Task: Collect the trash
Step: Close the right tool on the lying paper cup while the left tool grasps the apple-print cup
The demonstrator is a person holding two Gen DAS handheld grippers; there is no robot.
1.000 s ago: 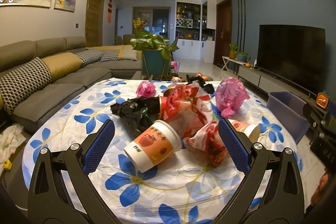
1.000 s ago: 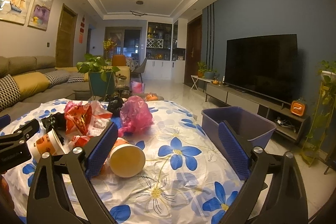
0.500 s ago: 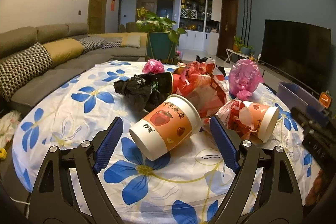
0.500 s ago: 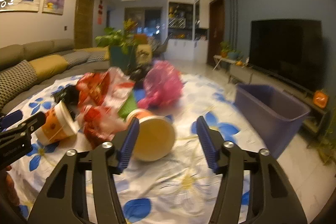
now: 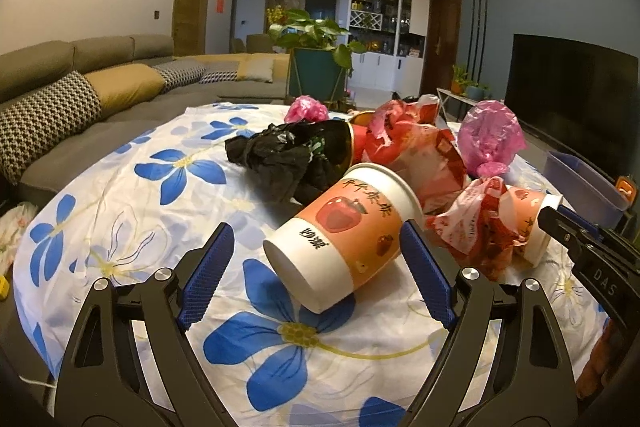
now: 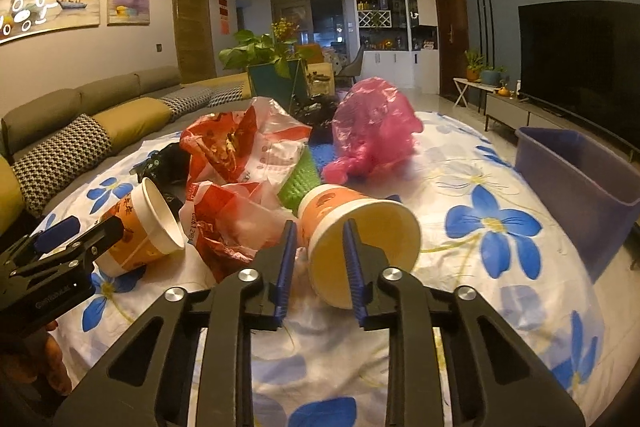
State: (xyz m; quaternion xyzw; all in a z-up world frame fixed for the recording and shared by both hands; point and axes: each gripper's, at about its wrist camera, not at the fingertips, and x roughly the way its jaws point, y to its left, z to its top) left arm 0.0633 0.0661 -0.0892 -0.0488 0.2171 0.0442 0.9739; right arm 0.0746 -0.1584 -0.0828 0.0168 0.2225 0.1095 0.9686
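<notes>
**A:** Trash (image 6: 248, 163) is piled mid-table on the flowered cloth (image 5: 160, 187), none of it in the purple bin (image 6: 580, 195) at the table's right edge yet. What's changed in the last second?

**B:** Both tools have moved in. The left tongs (image 5: 315, 229) were well back from the heap. Now they sit spread wide on either side of the near paper cup (image 5: 340, 239), which lies on its side with its base toward the camera. They aren't touching it.

**A:** And the other pair?

**B:** The right tongs (image 6: 319, 227) have narrowed a lot. One finger is inside the mouth of the second cup (image 6: 360, 239) and the other is outside its wall. There's still a gap, so I'd say they straddle the rim rather than pinch it.

**A:** So two pickups are about to happen?

**B:** Most likely, with the right one slightly ahead. Its bin is close by on that side.

**A:** How will the stuff handle?

**B:** The cups are thin, stiff paper, tapered, with rolled rims and an orange apple print. A rim pinch should hold, but a hard squeeze across the body could crush one. The rest is soft: crinkled red-and-white bags (image 6: 240, 143), a puffy translucent pink bag (image 6: 372, 131) and a crumpled black bag (image 5: 280, 155). One red bag is pressed against the second cup and could drag along with it.
</notes>
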